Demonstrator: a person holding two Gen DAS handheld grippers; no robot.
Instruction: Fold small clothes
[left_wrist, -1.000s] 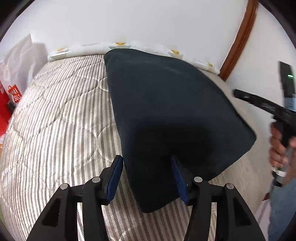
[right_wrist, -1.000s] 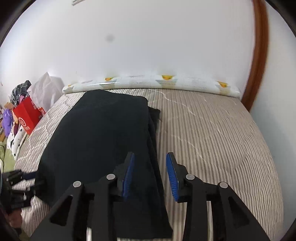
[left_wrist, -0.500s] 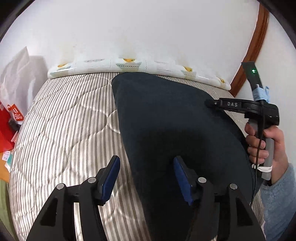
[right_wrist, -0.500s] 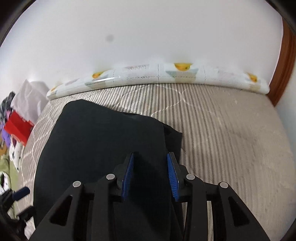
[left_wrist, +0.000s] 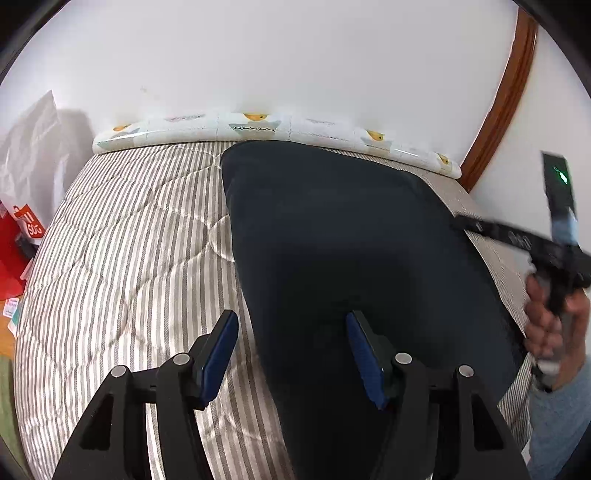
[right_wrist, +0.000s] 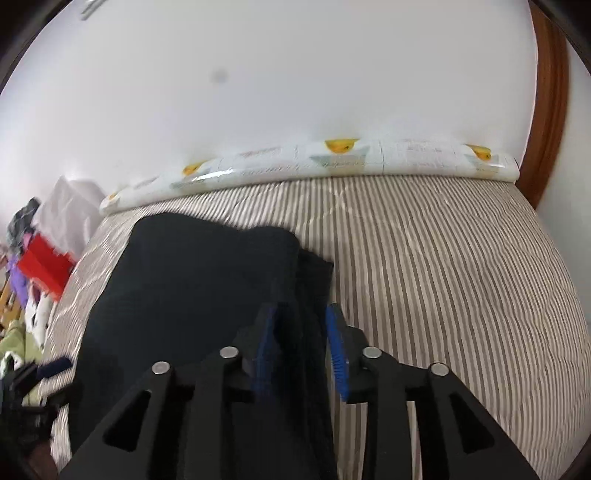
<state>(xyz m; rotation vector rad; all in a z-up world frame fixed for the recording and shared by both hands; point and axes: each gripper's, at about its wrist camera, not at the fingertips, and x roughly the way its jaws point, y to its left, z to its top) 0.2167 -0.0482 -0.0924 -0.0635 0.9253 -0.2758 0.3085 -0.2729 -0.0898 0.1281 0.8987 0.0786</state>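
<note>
A dark navy garment (left_wrist: 351, 240) lies folded flat on the striped mattress (left_wrist: 129, 258). My left gripper (left_wrist: 291, 354) is open over the garment's near left edge, its blue pads wide apart and holding nothing. The right gripper shows at the right of the left wrist view (left_wrist: 524, 240), held in a hand and blurred. In the right wrist view the garment (right_wrist: 192, 288) fills the left half of the mattress (right_wrist: 443, 280). My right gripper (right_wrist: 303, 350) is open, its blue pads astride the garment's layered right edge, with a clear gap between them.
A rolled white mat with yellow duck prints (left_wrist: 258, 123) lies along the wall at the far edge of the mattress. A brown wooden door frame (left_wrist: 506, 96) stands at the right. A red box (right_wrist: 44, 266) and loose clothes lie on the floor at the left.
The left gripper has pulled back a little from the garment. The right gripper has moved, blurred, along the garment's right edge, and its jaws stand slightly wider.
</note>
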